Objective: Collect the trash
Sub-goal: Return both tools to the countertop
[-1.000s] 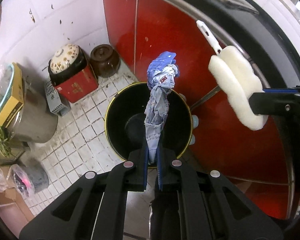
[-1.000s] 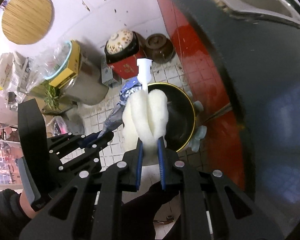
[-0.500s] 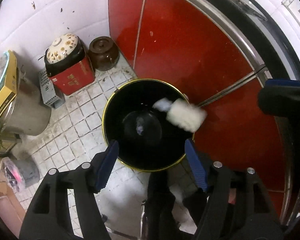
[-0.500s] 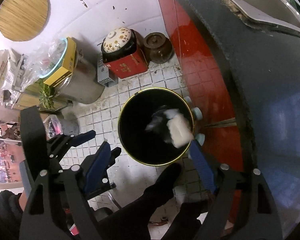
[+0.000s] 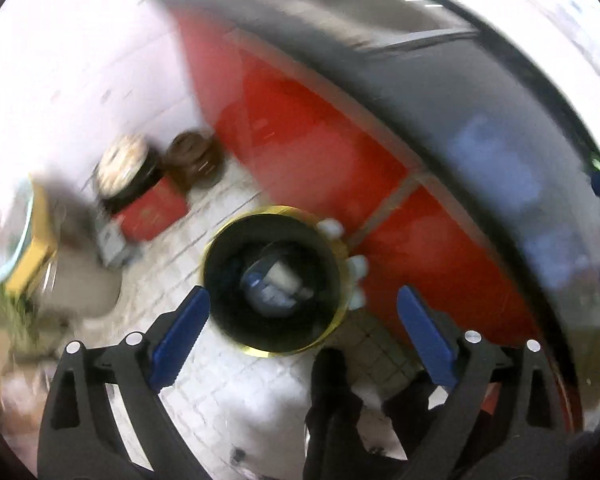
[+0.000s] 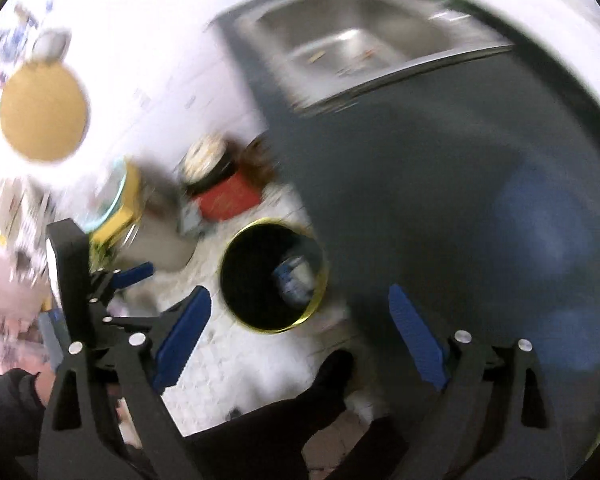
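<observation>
**Trash in the bin, both tools wide**

Hanging above the tiled floor (image 5: 236,392), the left tool (image 5: 302,334) stood wide with nothing between its blue pads; its jaws had just been opening. The right tool (image 6: 300,334) was the same: jaws spread, just opened, empty. Both views were blurred.

The trash lay at the bottom of the round black bin (image 5: 220,280) with the yellow rim. In the left wrist view a pale white piece (image 5: 282,278) rested against a crumpled blue wrapper (image 5: 260,286); in the right wrist view the same heap showed only as a blue-and-white smear.

The bin stood on the floor just beside the red cabinet front (image 5: 320,140), under the dark worktop (image 6: 420,168) that carried a steel sink (image 6: 364,40). A red box (image 5: 152,210) with a patterned lidded pot on it and a brown jar (image 5: 194,158) sat near the wall. A dark sleeve (image 6: 8,408) showed behind the left tool in the right wrist view.
</observation>
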`<action>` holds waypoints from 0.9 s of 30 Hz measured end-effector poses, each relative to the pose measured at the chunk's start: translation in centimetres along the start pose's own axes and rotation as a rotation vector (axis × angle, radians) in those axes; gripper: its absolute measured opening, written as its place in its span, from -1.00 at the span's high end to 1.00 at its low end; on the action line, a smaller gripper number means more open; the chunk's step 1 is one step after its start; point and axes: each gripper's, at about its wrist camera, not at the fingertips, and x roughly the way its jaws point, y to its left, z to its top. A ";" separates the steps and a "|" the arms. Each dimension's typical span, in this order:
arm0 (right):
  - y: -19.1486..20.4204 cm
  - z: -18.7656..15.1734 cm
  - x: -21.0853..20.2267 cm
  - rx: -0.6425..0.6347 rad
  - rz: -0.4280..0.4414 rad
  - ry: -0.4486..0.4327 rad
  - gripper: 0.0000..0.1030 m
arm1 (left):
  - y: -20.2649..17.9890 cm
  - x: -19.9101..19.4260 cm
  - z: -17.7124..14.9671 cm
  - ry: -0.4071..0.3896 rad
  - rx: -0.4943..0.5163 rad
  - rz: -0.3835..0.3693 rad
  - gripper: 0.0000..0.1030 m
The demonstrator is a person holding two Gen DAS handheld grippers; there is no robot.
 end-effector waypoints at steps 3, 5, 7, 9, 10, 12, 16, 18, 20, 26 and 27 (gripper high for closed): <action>-5.8 -2.4 -5.7 0.115 -0.098 -0.108 -0.77 | -5.9 -1.6 2.1 -0.044 0.138 -0.057 -0.79; -9.9 -4.6 -9.3 0.215 -0.167 -0.164 -0.77 | -10.4 -2.4 3.4 -0.061 0.238 -0.101 -0.80; -13.5 -6.8 -12.7 0.307 -0.229 -0.214 -0.77 | -15.9 -3.2 4.5 -0.086 0.345 -0.158 -0.80; -17.7 -10.3 -16.7 0.423 -0.309 -0.271 -0.77 | -21.5 -4.1 4.9 -0.116 0.446 -0.214 -0.80; -19.3 -11.9 -18.3 0.470 -0.341 -0.291 -0.77 | -23.7 -4.5 4.9 -0.121 0.487 -0.237 -0.80; -22.0 -14.9 -21.1 0.548 -0.394 -0.323 -0.77 | -28.6 -5.1 4.9 -0.127 0.569 -0.280 -0.80; -26.9 -23.0 -26.4 0.717 -0.504 -0.377 -0.77 | -36.5 -6.2 3.4 -0.139 0.693 -0.347 -0.80; -28.5 -26.1 -28.0 0.781 -0.536 -0.392 -0.77 | -39.1 -6.7 2.2 -0.131 0.732 -0.378 -0.80; -29.7 -28.6 -29.1 0.831 -0.559 -0.403 -0.77 | -41.2 -6.9 1.3 -0.124 0.763 -0.394 -0.80; -32.4 -34.2 -30.5 0.942 -0.601 -0.415 -0.77 | -46.2 -6.5 0.0 -0.095 0.816 -0.394 -0.80; -32.7 -34.9 -30.7 0.951 -0.602 -0.417 -0.77 | -46.8 -6.4 0.1 -0.087 0.811 -0.392 -0.80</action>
